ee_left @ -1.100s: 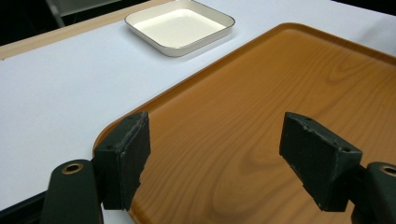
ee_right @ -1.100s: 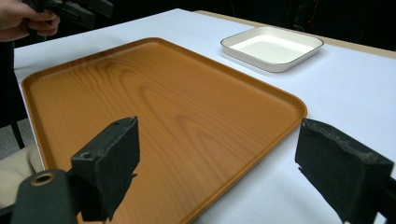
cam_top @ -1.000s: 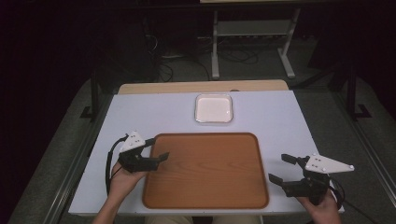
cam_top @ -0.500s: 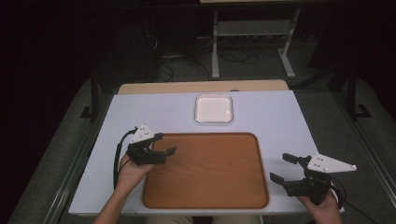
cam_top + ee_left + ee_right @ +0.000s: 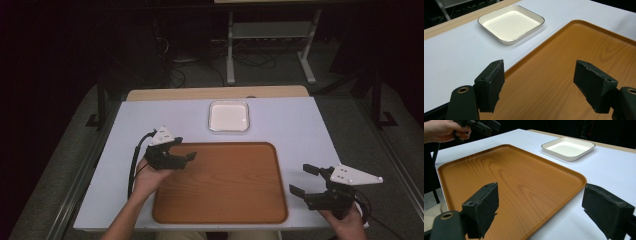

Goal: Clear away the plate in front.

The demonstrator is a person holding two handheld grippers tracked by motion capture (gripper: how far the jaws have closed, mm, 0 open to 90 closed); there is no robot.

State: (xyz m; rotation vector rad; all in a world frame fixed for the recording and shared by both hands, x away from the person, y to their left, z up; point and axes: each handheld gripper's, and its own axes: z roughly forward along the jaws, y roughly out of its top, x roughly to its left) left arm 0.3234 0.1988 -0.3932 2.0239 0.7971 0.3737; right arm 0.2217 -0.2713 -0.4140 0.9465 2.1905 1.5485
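Left gripper (image 5: 186, 150) hangs over the near-left corner of the wooden tray (image 5: 225, 200), jaws spread wide w/ nothing between them. In the left gripper view its pads (image 5: 491, 82) frame the tray's (image 5: 584, 55) far-left rim, and the white dish (image 5: 510, 23) sits beyond on the desk (image 5: 451, 62). Right gripper (image 5: 304, 180) is off the tray's right edge, low over the desk (image 5: 305, 125), also released and empty. In the right gripper view its pads (image 5: 484, 205) straddle the tray's (image 5: 506, 177) near-right corner area.

The dish (image 5: 228, 116) is empty, just behind the tray's far edge, apart from it, approx centred. In the right gripper view the dish (image 5: 568, 148) lies well beyond the tray, w/ the other hand (image 5: 445, 130) at upper left.

My read: the left gripper is heading for the dish, prob to lift it onto the tray.

Risks:
- dish rim is low and looks smooth, so a shallow pinch could slip and drop it
- grabbing one edge only may tip the dish as it lifts
- coming in low over the tray, a jaw could catch the raised rim and shove the tray toward the dish or the right gripper
- the right gripper sits close to the tray edge, so a tray shift could bump it
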